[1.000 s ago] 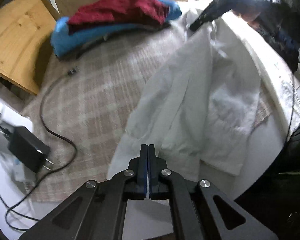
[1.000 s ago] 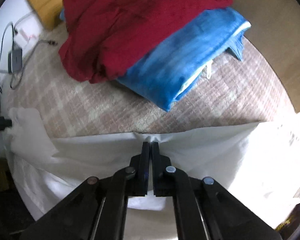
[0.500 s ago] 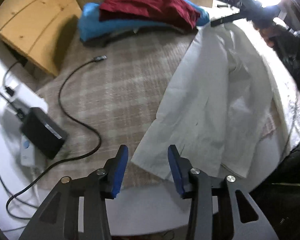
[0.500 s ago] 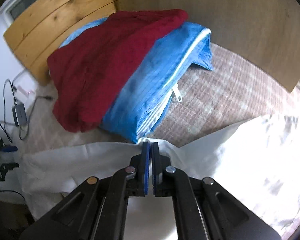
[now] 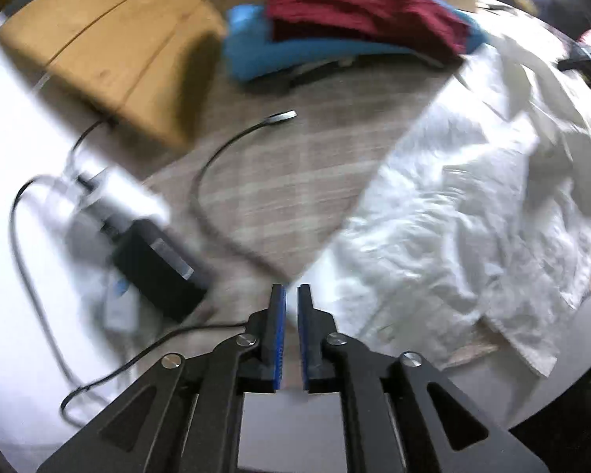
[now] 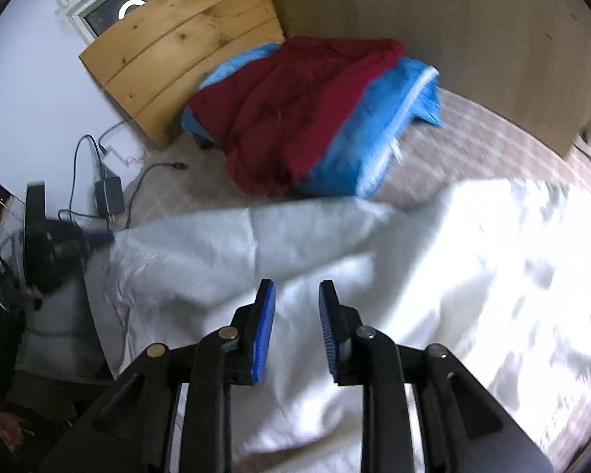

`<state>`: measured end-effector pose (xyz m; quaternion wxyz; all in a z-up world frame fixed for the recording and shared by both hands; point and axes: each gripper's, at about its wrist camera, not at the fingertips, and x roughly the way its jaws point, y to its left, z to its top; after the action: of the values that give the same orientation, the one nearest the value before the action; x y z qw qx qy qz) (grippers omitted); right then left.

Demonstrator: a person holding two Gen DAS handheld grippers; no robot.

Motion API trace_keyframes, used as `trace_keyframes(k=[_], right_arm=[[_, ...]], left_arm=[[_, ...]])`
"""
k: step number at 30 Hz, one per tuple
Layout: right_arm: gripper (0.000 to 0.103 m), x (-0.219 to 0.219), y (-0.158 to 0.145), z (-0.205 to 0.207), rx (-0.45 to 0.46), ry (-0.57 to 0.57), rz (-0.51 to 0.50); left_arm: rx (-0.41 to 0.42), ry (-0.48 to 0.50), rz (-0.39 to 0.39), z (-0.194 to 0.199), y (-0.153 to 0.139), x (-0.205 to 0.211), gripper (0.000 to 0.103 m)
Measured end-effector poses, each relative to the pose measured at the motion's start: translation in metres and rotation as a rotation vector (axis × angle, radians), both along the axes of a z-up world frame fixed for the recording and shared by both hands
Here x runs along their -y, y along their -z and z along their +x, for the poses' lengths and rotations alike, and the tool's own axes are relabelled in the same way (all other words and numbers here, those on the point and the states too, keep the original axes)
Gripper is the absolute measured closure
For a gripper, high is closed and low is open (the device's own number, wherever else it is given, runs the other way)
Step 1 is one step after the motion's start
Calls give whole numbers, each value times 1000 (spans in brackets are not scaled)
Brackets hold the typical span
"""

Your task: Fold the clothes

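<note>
Both grippers have let go of the white garment (image 5: 465, 232) since the earlier frames, where each was clamped on its cloth. Left gripper (image 5: 291, 295): its jaws have just been closing again after springing wide, and now stand a narrow slit apart with nothing between the blue pads (image 5: 279, 327). Right gripper (image 6: 297, 295): its jaws have just been opening, released, and the cloth lies below the gap with neither pad pressing it.

Seen from the left wrist, the garment spreads rumpled to the right of the jaws; its near corner comes to a point just ahead and right of the fingertips, and its straight left edge runs diagonally away toward the far right. Left of that edge the checked cover (image 5: 279, 165) lies bare, crossed only by a dark cable (image 5: 212, 157) that curves ahead of the jaws. A black power adapter (image 5: 157, 268) sits close on the left of the jaws, on the white surface (image 5: 15, 149); a pale label on it is too blurred to read.

From the right wrist, the garment fills the area under and to both sides of the jaws, its far edge running across just ahead of them. Beyond it a red garment (image 6: 295, 118) lies on top of a blue garment (image 6: 378, 126), well ahead, against a wooden headboard (image 6: 177, 47).
</note>
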<state>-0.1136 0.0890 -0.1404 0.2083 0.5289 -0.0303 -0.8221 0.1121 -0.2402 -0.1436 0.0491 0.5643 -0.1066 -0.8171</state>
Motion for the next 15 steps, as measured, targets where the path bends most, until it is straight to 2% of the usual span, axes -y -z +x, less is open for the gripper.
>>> trace_keyframes(k=[1, 2, 3, 6, 9, 13, 15], right_arm=[[77, -3, -1, 1, 4, 4, 8], [77, -6, -4, 0, 8, 8, 15], [77, -9, -7, 0, 11, 12, 23], [77, -16, -12, 19, 10, 8, 29], [76, -20, -12, 34, -12, 24, 54], [73, -30, -9, 39, -40, 93, 162], [66, -37, -7, 39, -40, 144, 216]], left_arm=[[-3, -11, 8, 6, -4, 1, 75], [-13, -12, 21, 12, -9, -2, 71], [-21, -13, 36, 19, -14, -5, 74], [-10, 20, 246, 33, -22, -28, 71], [50, 34, 390, 38, -8, -60, 69], [97, 0, 370, 33, 13, -91, 65], [99, -8, 335, 30, 19, -99, 64]])
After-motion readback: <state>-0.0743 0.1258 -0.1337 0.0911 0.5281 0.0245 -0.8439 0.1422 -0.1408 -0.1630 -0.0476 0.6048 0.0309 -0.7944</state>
